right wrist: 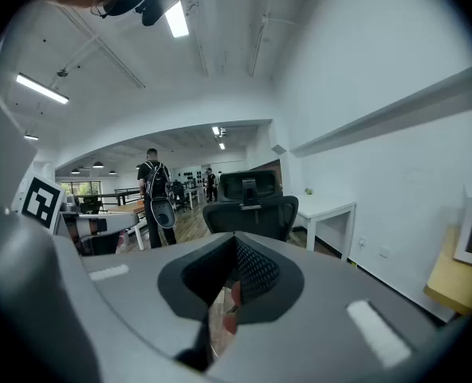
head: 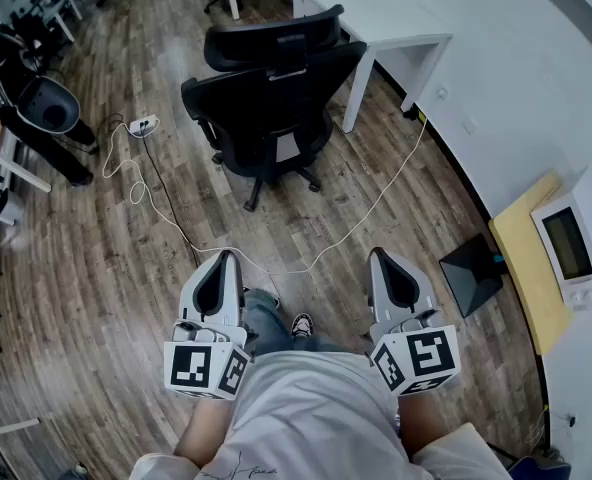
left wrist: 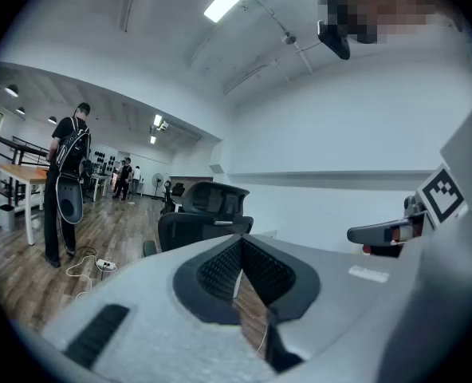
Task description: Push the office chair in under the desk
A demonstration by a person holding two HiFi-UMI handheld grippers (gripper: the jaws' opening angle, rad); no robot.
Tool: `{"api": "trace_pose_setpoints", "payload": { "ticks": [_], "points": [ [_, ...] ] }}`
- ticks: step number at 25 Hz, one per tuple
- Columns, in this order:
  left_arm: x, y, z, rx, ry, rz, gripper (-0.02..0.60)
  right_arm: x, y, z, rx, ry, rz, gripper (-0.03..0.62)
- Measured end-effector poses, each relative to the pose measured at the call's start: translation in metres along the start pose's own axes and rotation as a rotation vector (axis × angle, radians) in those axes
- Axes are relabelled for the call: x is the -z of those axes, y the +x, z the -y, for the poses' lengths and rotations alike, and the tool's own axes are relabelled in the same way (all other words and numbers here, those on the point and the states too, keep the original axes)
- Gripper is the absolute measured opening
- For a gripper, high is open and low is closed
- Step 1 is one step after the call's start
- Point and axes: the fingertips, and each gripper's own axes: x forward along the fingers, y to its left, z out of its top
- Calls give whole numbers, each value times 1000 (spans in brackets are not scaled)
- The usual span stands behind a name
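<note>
Item: office chair (head: 271, 103), black, with a headrest and a star base on castors. Location: on the wood floor (head: 96, 258), out in the open, just beside the near leg of the white desk (head: 376, 13) and wholly outside it, well apart from the person. Orientation: upright, long axis vertical from castors to headrest. Its back is turned toward the person and its seat points away up the head view; as far as the wide lens allows a judgement, it aims a little left of the desk rather than into it. Left gripper (head: 225, 260): jaws closed together, nothing between them, held near the waist. Right gripper (head: 382, 258): likewise closed and empty. Step in hand: the approach, with no contact on the chair yet. Handling advice: walk up behind the backrest and set both closed grippers against its upper frame, one toward each side, so the push does not spin the seat on its swivel. Steer the chair round until the seat faces the desk's opening, then roll it in slowly and straight, stopping before the backrest meets the desk edge. Hazard: a white cable (head: 376, 203) lies across the floor between person and chair and runs past the desk leg; step over it and keep the castors clear.
</note>
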Motion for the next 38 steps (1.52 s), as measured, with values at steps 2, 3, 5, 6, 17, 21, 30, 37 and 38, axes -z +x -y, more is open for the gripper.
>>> {"api": "trace_pose_setpoints", "payload": {
  "ticks": [2, 3, 5, 6, 17, 21, 30, 37, 38],
  "points": [
    [0, 0, 3, 0, 2, -1, -11, -1, -1, 1, -8, 6, 2, 11],
    [0, 0, 5, 0, 4, -1, -11, -1, -2, 2, -12, 9, 4, 11],
    [0, 1, 6, -1, 6, 0, -11, -2, -1, 2, -21, 22, 10, 11],
    [-1, 1, 6, -1, 6, 0, -11, -3, -1, 2, -29, 33, 15, 11],
    [-12, 36, -10, 20, 32, 10, -11, -12, 34, 0, -95, 76, 26, 12],
    [-17, 67, -19, 31, 21, 11, -11, -20, 58, 9, -94, 67, 19, 12],
    [-34, 146, -34, 46, 53, 1, -11, -43, 124, 38, -98, 46, 7, 12],
    [-52, 202, -64, 54, 71, -16, -11, -60, 182, 51, -101, 38, -21, 12],
    [-53, 211, -67, 58, 80, -20, -11, -62, 190, 54, -99, 39, -24, 12]
  ]
}}
